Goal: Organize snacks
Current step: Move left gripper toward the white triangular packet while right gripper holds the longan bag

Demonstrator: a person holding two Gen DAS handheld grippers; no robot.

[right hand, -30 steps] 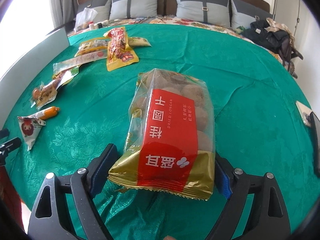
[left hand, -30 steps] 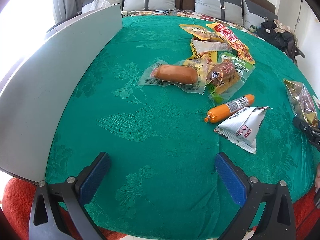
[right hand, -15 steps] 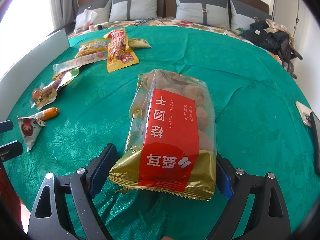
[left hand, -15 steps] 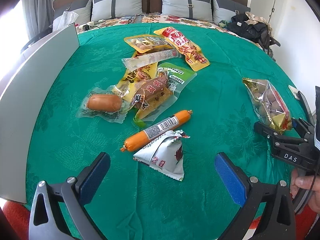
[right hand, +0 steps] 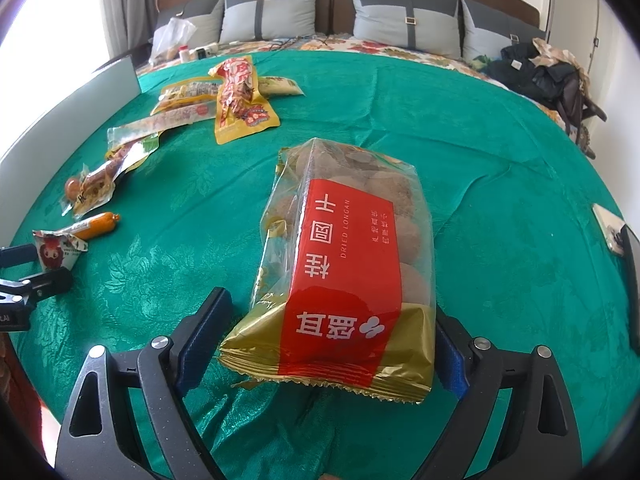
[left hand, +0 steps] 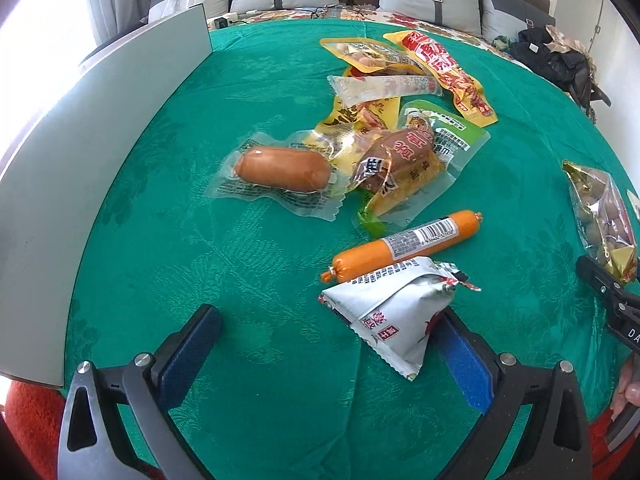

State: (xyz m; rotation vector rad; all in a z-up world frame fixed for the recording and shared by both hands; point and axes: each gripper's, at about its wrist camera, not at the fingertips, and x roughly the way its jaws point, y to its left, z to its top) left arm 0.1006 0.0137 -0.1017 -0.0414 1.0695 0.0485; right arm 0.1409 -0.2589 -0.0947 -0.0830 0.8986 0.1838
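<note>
1. A bag of dried longan [right hand: 344,276], the largest snack on the green-clothed counter [right hand: 500,184], lies between the spread fingers of the right tool [right hand: 328,340]. Neither blue pad visibly presses it, and the right pad is partly hidden behind the bag. It looks bulky, crinkly and slippery; its crimped gold end seems the safest hold.
2. A loose pile of flat pouches [left hand: 404,120] sits mid-counter, overlapping, so their edges are hard to separate.
3. A vacuum-packed sausage [left hand: 282,168] lies beside the pile. It is probably firm, inside slick, floppy film.
4. A silver triangular packet [left hand: 396,312] lies just ahead of the wide-open left tool [left hand: 326,344]. It looks light and puffy and covers the tip of the right pad.
5. An orange sausage stick [left hand: 404,244] touches the packet and is likely to roll.
</note>
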